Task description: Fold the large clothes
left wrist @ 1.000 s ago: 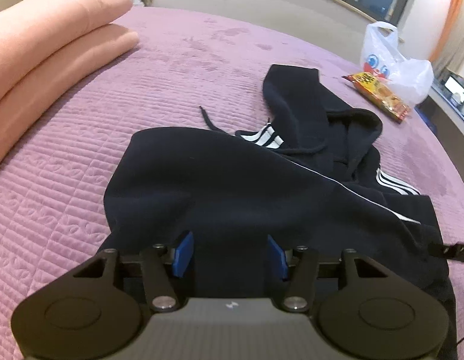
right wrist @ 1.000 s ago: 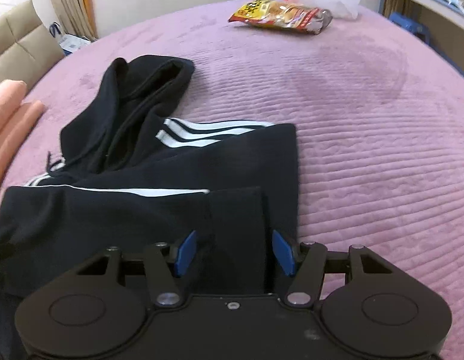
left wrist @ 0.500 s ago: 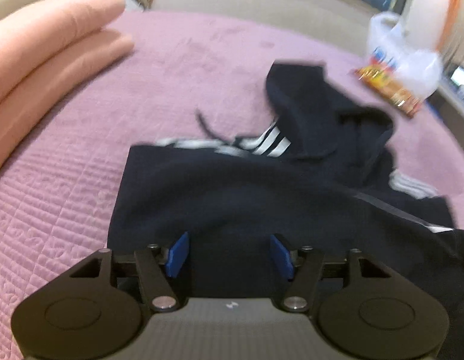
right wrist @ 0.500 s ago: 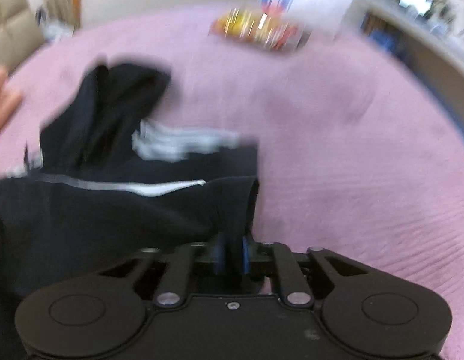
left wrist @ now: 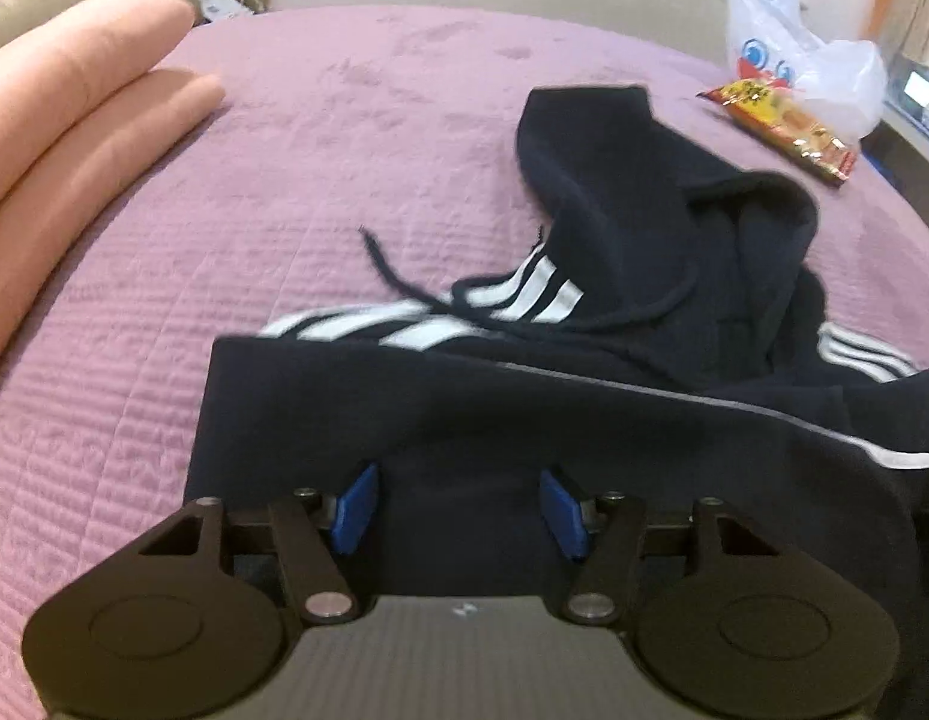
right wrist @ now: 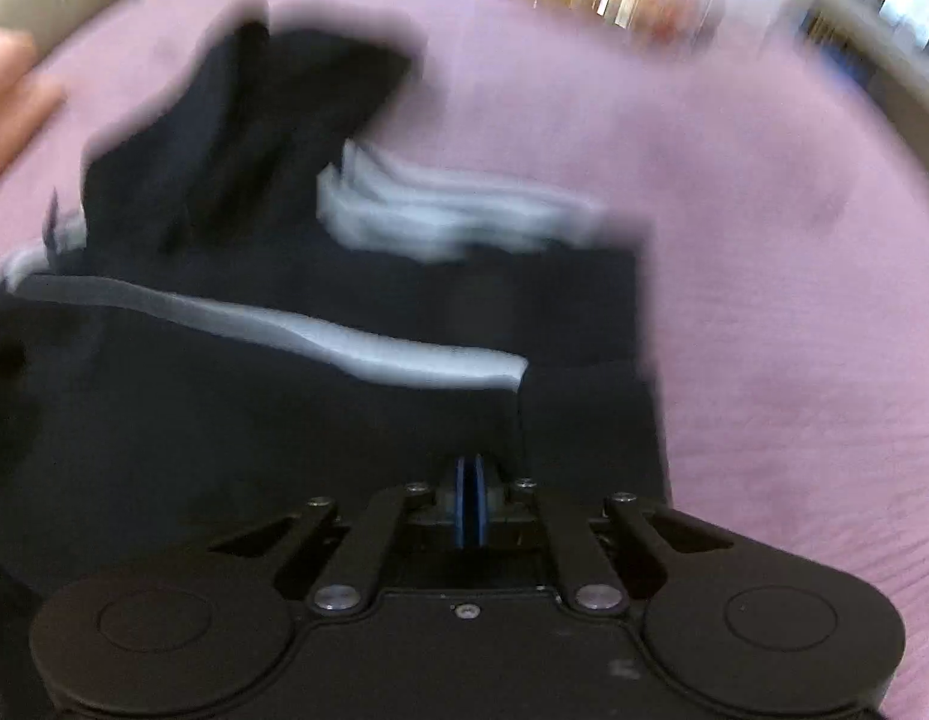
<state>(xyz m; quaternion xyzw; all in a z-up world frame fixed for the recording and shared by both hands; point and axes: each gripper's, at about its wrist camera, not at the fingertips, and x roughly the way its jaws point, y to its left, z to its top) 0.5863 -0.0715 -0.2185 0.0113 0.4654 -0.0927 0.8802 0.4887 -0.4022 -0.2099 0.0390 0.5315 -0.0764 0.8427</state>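
Low centre of both views | right tongs (right wrist: 470,501) just pinched hoodie (right wrist: 284,420) hem; left tongs (left wrist: 458,510) gaped | soft, floppy, likely grabbed at corners

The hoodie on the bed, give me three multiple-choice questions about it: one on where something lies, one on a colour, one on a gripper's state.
1. Where does the snack packet lie?
A. on the hoodie
B. on the bed beside the plastic bag
C. on the pink pillows

2. What colour are the hoodie's stripes?
A. white
B. red
C. yellow

3. How does the right gripper stand?
A. wide open
B. out of view
C. closed, pads together

Answers:
1. B: the packet rests on the purple bed next to the plastic bag, clear of the hoodie.
2. A: white stripes show on black cloth.
3. C: the right gripper has just closed, its blue pads meeting at the hoodie's edge.
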